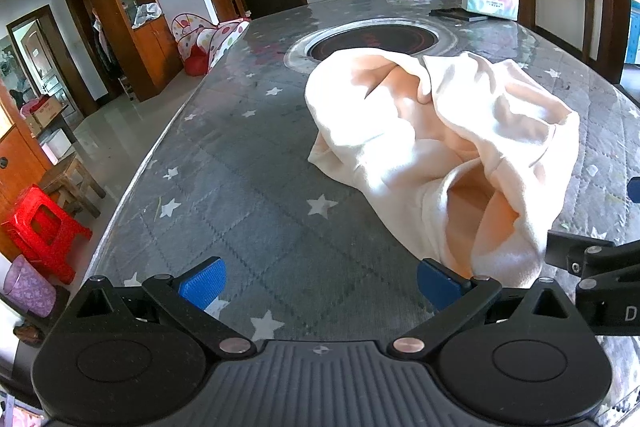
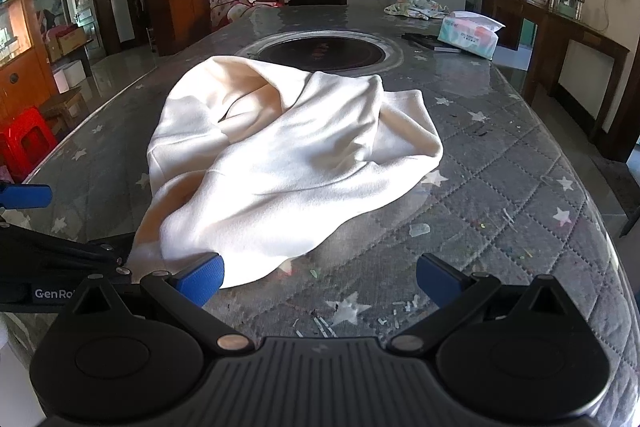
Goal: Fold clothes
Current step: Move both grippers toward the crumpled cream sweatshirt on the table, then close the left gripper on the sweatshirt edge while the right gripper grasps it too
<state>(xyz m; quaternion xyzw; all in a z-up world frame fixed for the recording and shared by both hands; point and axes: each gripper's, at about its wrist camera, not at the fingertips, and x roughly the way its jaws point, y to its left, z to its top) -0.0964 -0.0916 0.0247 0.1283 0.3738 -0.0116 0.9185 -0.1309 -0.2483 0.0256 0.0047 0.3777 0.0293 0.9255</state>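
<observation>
A cream-coloured garment (image 1: 440, 147) lies crumpled in a heap on the grey star-patterned table cover (image 1: 240, 211); in the right wrist view the garment (image 2: 280, 163) fills the middle of the table. My left gripper (image 1: 320, 285) is open with blue pads wide apart, holding nothing, and the garment's near end lies just beyond its right finger. My right gripper (image 2: 320, 277) is open too, its left pad (image 2: 202, 277) at the garment's near hem. The other gripper's black body (image 2: 48, 267) shows at the left edge.
A round black hob (image 2: 320, 55) is set into the table behind the garment. A tissue box (image 2: 468, 35), a dark flat object (image 2: 428, 43) and a patterned cloth pile (image 2: 416, 7) lie at the far end. A red stool (image 1: 44, 227) stands off the table's left edge.
</observation>
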